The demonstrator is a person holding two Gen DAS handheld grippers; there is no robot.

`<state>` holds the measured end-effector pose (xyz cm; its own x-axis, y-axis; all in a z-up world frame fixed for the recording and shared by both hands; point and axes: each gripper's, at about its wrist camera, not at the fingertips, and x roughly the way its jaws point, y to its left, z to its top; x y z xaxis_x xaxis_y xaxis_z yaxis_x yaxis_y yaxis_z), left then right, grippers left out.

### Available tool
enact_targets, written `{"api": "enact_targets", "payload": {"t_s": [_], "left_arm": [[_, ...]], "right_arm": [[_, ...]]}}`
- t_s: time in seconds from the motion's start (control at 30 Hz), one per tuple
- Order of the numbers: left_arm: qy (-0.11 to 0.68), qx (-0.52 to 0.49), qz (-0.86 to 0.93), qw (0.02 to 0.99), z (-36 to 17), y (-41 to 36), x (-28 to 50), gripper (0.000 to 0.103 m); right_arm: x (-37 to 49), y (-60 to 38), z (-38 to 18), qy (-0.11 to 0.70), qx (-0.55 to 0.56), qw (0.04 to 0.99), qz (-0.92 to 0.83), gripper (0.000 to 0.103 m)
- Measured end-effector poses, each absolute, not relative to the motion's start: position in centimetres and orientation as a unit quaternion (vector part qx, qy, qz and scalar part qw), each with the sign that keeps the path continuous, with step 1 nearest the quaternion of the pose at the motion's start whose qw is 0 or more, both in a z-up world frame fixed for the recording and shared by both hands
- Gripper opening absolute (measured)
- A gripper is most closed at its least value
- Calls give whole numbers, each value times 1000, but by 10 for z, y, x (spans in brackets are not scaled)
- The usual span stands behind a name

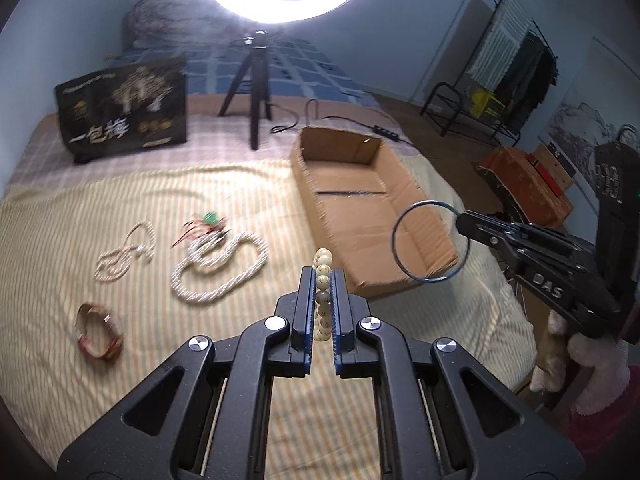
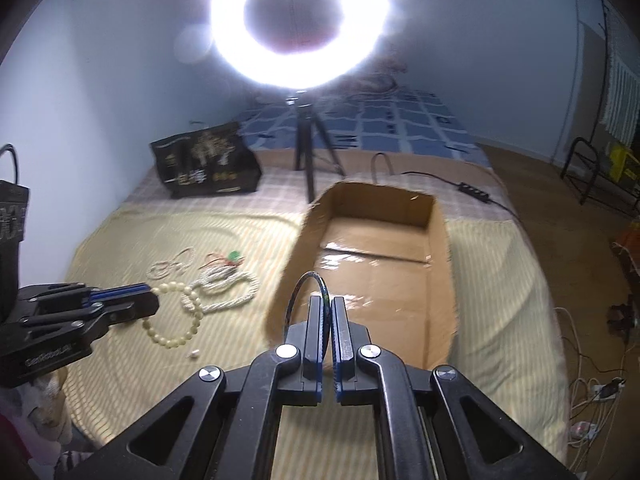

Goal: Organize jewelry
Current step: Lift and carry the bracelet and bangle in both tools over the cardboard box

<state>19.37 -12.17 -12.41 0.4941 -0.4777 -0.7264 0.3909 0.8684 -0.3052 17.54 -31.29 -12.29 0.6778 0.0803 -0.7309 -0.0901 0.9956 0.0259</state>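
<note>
My left gripper [image 1: 323,276] is shut on a cream bead bracelet [image 1: 323,270], held above the striped bedspread; from the right wrist view the bracelet [image 2: 176,312] hangs from the left gripper [image 2: 154,300]. My right gripper [image 2: 328,300] is shut on a thin dark blue bangle [image 2: 308,280], held over the near end of the open cardboard box [image 2: 438,240]. In the left wrist view the bangle [image 1: 430,240] hangs in front of the box [image 1: 308,184], pinched by the right gripper [image 1: 460,218]. The box looks empty.
On the bedspread lie a thick white rope necklace [image 1: 220,272], a thinner pearl necklace [image 1: 120,256], a red-and-green tasselled piece [image 1: 204,224] and a red-gold bangle [image 1: 98,336]. A ring-light tripod [image 1: 252,92] and a black bag [image 1: 124,108] stand behind.
</note>
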Motion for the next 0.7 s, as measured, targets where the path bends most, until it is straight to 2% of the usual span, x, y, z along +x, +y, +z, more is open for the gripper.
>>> {"api": "enact_targets", "payload": {"t_s": [0.7], "left_arm": [[446,-17,-285,848,-146,-234,247,5]], "right_arm": [[258,-383,-151,409,20,913,3,1]]}}
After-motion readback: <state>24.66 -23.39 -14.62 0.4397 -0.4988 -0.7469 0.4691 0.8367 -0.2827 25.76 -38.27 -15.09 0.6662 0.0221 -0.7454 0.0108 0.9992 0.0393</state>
